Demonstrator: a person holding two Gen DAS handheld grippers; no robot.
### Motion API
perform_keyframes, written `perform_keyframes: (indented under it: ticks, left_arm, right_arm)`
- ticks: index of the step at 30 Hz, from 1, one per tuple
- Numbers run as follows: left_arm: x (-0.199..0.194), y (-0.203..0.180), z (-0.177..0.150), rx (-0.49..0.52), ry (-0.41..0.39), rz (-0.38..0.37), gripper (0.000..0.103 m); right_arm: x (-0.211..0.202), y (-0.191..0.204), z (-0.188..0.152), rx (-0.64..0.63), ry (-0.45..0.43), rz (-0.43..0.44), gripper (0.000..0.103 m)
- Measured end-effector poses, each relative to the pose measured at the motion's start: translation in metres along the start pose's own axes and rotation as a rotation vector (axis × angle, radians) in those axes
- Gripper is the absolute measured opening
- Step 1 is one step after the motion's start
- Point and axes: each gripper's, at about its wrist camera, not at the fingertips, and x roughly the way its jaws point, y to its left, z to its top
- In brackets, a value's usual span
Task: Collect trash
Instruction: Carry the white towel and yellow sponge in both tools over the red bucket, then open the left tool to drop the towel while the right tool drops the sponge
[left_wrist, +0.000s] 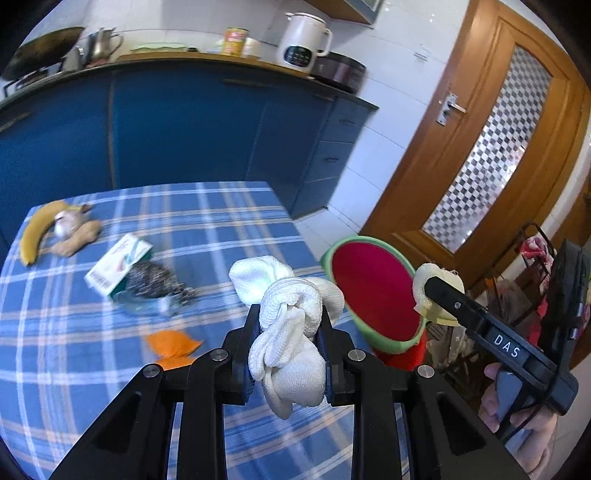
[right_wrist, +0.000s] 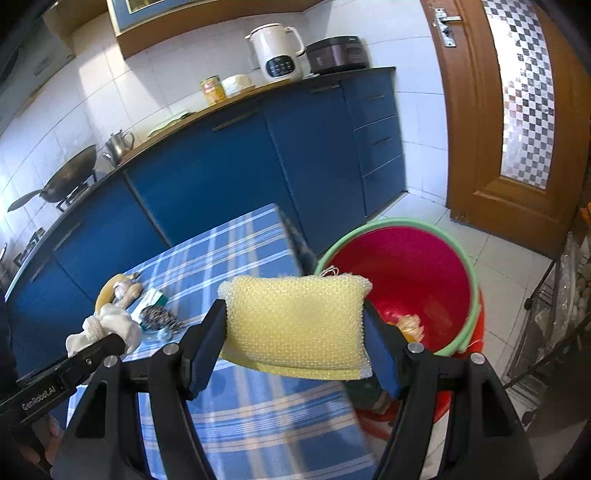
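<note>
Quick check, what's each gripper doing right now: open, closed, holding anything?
Left gripper: closed on a crumpled white cloth.
Right gripper: closed on a yellow sponge, jaws set wide around it.

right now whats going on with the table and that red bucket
A person is clearing trash off a blue plaid tablecloth with a claw in each hand. The left claw is shut on a crumpled white cloth, and the right claw grips a yellow sponge. Both are held near the red bucket beside the table. A banana, a small carton, a steel scourer and an orange scrap lie on the cloth.
</note>
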Motion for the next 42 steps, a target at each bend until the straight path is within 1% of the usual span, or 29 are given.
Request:
perform_keyframes:
  ticks: [2,7,13,15,21,24,26,30,35,38,42]
  left_arm:
    - [0.008,-0.010,0.006,0.000,0.006,-0.021,0.027]
    - [0.036,-0.037,0.018,0.034,0.021,-0.037,0.027]
    - [0.071,-0.060,0.022,0.063,0.058,-0.052,0.027]
    - [0.082,-0.066,0.023,0.077,0.072,-0.050,0.027]
    - [0.112,-0.082,0.024,0.137,0.103,-0.041,0.027]
    - [0.125,-0.086,0.026,0.150,0.118,-0.043,0.027]
    - [0.134,-0.089,0.028,0.155,0.126,-0.045,0.027]
    - [0.150,-0.091,0.028,0.158,0.149,-0.045,0.027]
    - [0.171,-0.098,0.025,0.167,0.179,-0.049,0.027]
    - [0.182,-0.105,0.022,0.187,0.195,-0.054,0.027]
    - [0.194,-0.116,0.017,0.227,0.189,-0.047,0.028]
  right_arm:
    - [0.001,-0.013,0.005,0.009,0.002,-0.009,0.072]
    - [0.009,-0.044,0.013,0.030,0.010,-0.046,0.073]
    - [0.030,-0.083,0.014,0.069,0.053,-0.076,0.074]
    - [0.039,-0.093,0.013,0.088,0.070,-0.072,0.074]
    - [0.060,-0.114,0.007,0.128,0.096,-0.072,0.076]
    - [0.068,-0.119,0.004,0.130,0.099,-0.076,0.077]
    - [0.073,-0.122,0.004,0.127,0.097,-0.079,0.078]
    - [0.078,-0.127,0.004,0.122,0.080,-0.088,0.085]
    - [0.076,-0.137,0.007,0.153,0.046,-0.092,0.085]
    - [0.068,-0.144,0.007,0.157,0.027,-0.116,0.085]
    - [0.056,-0.148,0.007,0.159,0.003,-0.130,0.085]
